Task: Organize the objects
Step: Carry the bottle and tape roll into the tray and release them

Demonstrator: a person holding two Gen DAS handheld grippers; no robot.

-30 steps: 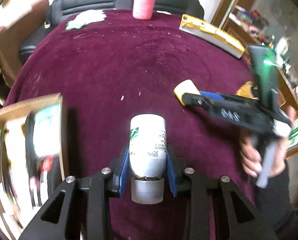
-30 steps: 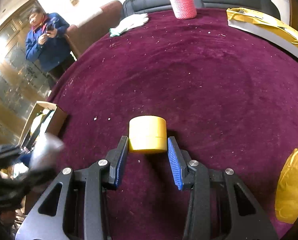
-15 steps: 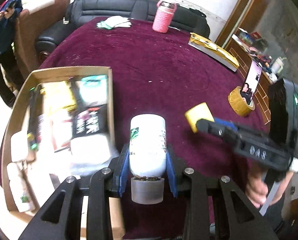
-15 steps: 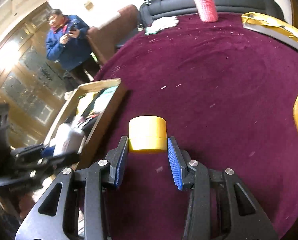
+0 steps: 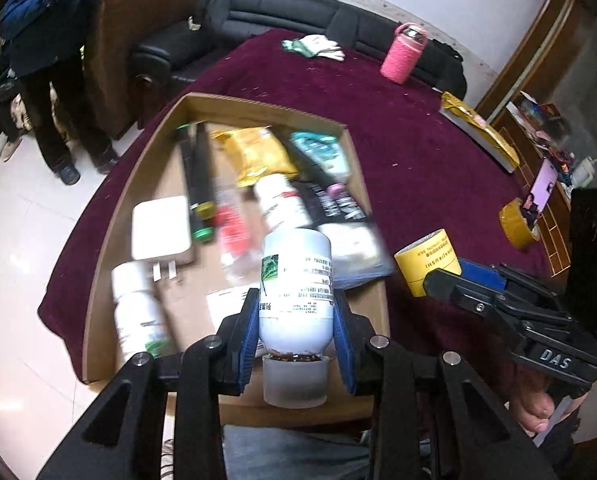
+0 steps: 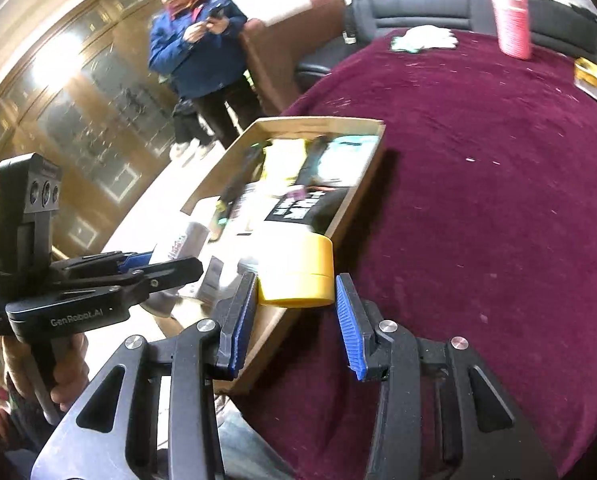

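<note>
My left gripper (image 5: 296, 320) is squeezing a white bottle (image 5: 296, 288) tight between its blue pads, cap end toward me; the bottle hangs over the near end of the cardboard box (image 5: 362, 168), which sits on the dark red tablecloth (image 5: 418, 152). My right gripper (image 6: 296, 308) has a yellow tape roll (image 6: 298, 272) between its fingers; the left pad looks to touch the roll, but I see a thin gap at the right pad, so I cannot tell if the hold is firm.

What could go wrong, I think: the roll may slip out and land on the cloth, since it hangs right over the box's edge and not well inside; if I let go here it could hit the wall and roll away. The bottle is smooth and round, so it may slide out of the pads if I tip it more. The box is already full of stuff, a white charger (image 5: 160, 228), another white bottle (image 5: 138, 312), a yellow packet (image 5: 254, 152); a dropped thing could bounce off them. My two grippers are near each other, so they could bump.

The left camera shows the inside of the box from above, plus a brown tape roll (image 5: 518, 224) and a pink flask (image 5: 404, 54) farther off; the right camera shows the box's side wall and how close the yellow roll is to it; it also shows the gap at the pad, which the left camera cannot.
</note>
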